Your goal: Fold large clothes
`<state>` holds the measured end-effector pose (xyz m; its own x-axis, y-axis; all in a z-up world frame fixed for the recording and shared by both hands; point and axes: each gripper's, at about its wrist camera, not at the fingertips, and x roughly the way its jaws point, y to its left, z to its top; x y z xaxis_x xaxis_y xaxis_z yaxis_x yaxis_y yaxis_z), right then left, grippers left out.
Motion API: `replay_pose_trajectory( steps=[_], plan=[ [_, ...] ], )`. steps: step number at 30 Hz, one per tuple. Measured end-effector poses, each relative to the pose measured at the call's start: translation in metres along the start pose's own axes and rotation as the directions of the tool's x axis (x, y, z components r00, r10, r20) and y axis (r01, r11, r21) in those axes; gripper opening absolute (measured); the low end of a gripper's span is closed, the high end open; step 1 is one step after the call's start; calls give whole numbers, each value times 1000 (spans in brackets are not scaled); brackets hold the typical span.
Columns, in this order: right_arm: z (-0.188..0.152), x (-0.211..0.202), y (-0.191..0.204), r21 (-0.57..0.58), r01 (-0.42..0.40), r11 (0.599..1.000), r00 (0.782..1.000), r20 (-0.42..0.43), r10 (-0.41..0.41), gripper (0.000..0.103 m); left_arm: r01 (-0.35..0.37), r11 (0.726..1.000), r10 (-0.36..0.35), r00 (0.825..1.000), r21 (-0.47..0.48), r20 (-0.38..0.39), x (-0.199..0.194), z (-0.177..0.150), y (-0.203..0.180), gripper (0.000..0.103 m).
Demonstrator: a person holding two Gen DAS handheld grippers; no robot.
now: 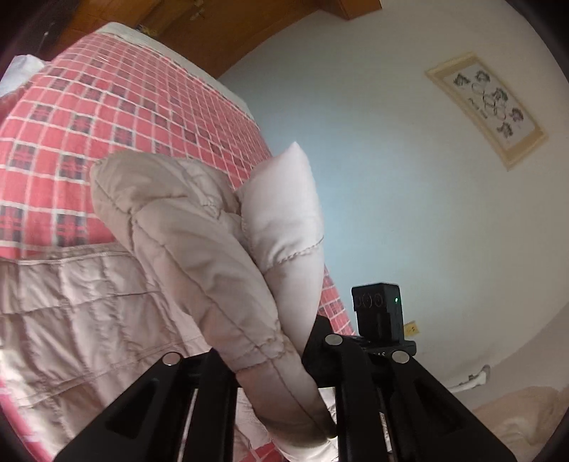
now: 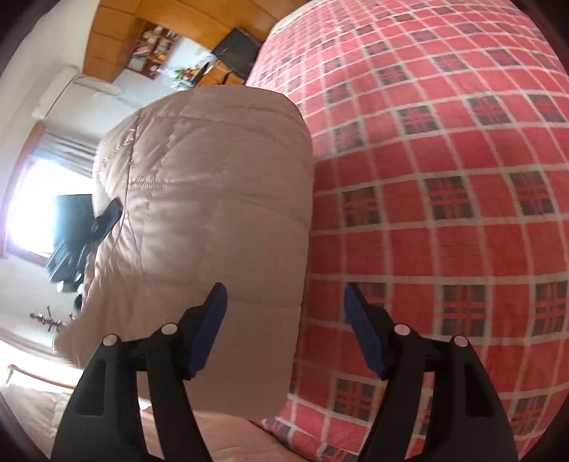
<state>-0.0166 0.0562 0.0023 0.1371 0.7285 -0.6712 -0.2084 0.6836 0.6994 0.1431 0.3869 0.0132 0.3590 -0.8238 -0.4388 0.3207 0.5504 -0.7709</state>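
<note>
A beige quilted jacket (image 1: 177, 231) lies on the bed's red plaid bedspread (image 1: 106, 106). My left gripper (image 1: 270, 355) is shut on a bunched fold of it, and that fold stands up off the bed in front of the camera. In the right wrist view the jacket (image 2: 213, 177) spreads over the left part of the bedspread (image 2: 444, 177). My right gripper (image 2: 284, 295) is open with nothing between its blue pads (image 2: 209, 327), hovering over the jacket's right edge. A black gripper shape (image 2: 106, 216) shows at the jacket's far left edge.
A pale wall with a framed picture (image 1: 487, 106) is on the right of the left wrist view, and wooden furniture (image 1: 213, 28) is at the top. The right wrist view shows a bright window (image 2: 32, 199), cluttered shelves (image 2: 153, 42) and a dark box (image 2: 236, 46) beyond the bed.
</note>
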Motion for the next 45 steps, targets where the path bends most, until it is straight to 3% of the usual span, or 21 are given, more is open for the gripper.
replay_pose_trajectory(
  steps=[5, 10, 13, 15, 19, 24, 28, 31, 32, 34, 38, 41, 43, 44, 45],
  plan=[
    [-2, 20, 18, -37, -25, 999, 998, -64, 22, 72, -8, 997, 12, 999, -79, 51, -43, -17, 58, 11],
    [-7, 56, 36, -87, 3, 996, 988, -151, -16, 72, -15, 979, 28, 998, -202, 63, -53, -42, 125, 13],
    [-11, 75, 49, -132, 17, 991, 981, -190, -42, 72, -47, 972, 58, 997, -229, 43, -54, -62, 150, 16],
    [-12, 86, 56, -158, 40, 987, 976, -205, -72, 72, -25, 970, 40, 998, -242, 54, -55, -69, 160, 19],
    [-9, 99, 61, -177, 85, 981, 969, -216, -123, 75, -80, 969, 92, 995, -235, 43, -56, -69, 152, 29],
    [-10, 112, 62, -197, 125, 972, 959, -227, -169, 75, -163, 947, 171, 985, -276, 6, -68, -62, 137, 36],
    [-11, 112, 66, -202, 132, 970, 959, -223, -177, 75, -302, 918, 308, 951, -255, -18, -93, -64, 118, 44],
    [-11, 113, 63, -190, 125, 974, 959, -228, -167, 75, -378, 889, 392, 920, -259, 2, -118, -66, 102, 43],
    [-11, 113, 63, -188, 124, 974, 959, -230, -167, 75, -379, 887, 396, 918, -262, 11, -125, -68, 95, 43],
    [-10, 114, 63, -187, 128, 974, 957, -233, -171, 75, -317, 915, 334, 942, -251, 30, -134, -73, 77, 44],
    [-8, 109, 67, -198, 138, 970, 955, -233, -184, 76, -280, 937, 278, 960, -210, -42, -120, -84, 36, 49],
    [-5, 103, 75, -223, 149, 963, 953, -226, -200, 75, -283, 931, 262, 958, -230, -120, -102, -97, 31, 51],
    [-3, 97, 79, -236, 154, 959, 953, -222, -208, 75, -329, 915, 296, 941, -235, -163, -88, -101, 37, 51],
    [-2, 96, 80, -241, 157, 958, 953, -219, -211, 75, -330, 913, 298, 941, -240, -163, -86, -102, 38, 50],
    [-2, 94, 82, -244, 161, 956, 952, -216, -216, 75, -327, 910, 295, 943, -254, -155, -81, -100, 46, 41]
  ],
)
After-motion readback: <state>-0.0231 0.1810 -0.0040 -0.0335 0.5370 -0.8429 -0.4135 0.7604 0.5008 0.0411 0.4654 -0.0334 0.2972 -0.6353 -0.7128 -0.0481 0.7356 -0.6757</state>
